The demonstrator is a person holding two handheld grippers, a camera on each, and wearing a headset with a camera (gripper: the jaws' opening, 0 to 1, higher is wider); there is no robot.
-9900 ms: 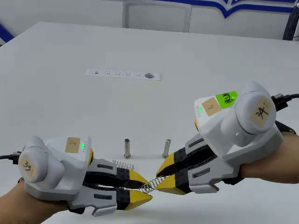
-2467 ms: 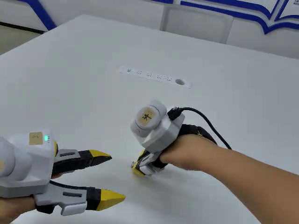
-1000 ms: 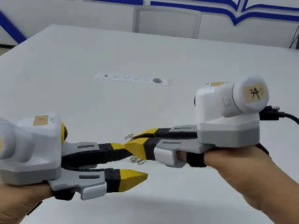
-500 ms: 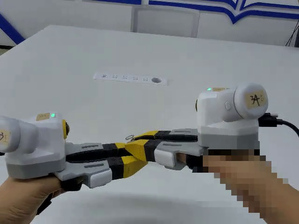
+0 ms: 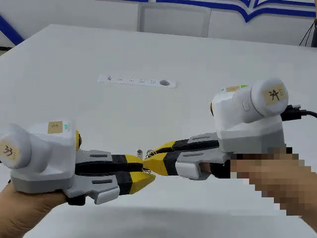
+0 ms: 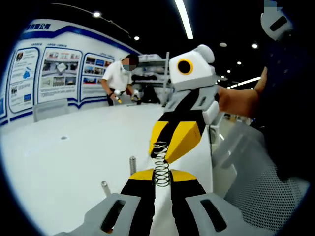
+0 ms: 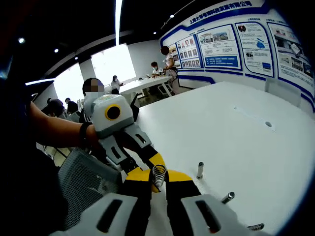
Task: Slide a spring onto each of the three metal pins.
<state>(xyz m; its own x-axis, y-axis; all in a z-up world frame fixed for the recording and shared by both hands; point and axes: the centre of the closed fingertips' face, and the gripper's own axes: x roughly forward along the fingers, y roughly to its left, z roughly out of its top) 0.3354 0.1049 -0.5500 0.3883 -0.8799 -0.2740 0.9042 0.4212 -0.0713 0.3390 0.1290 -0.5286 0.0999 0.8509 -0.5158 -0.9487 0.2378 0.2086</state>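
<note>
thin coiled steel spring (image 6: 161,169) spans both tips, its axis along the left gripper (image 6: 162,176), fingers clamped on its near end; the right gripper (image 6: 166,156) fingers pinch the far end. upright metal pins (image 6: 132,164) stand near on the white tabletop (image 6: 59,162).

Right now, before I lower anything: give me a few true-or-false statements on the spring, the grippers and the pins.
1. The left gripper has a spring between its jaws. True.
2. That spring is already seated on a pin. False: it is held up in the air, and in the left gripper view the near pin and the far pin stand bare on the table.
3. The right gripper is well away from the left one. False: their tips meet at the spring.
4. A loose spring lies on the table in the right gripper view. True.
</note>
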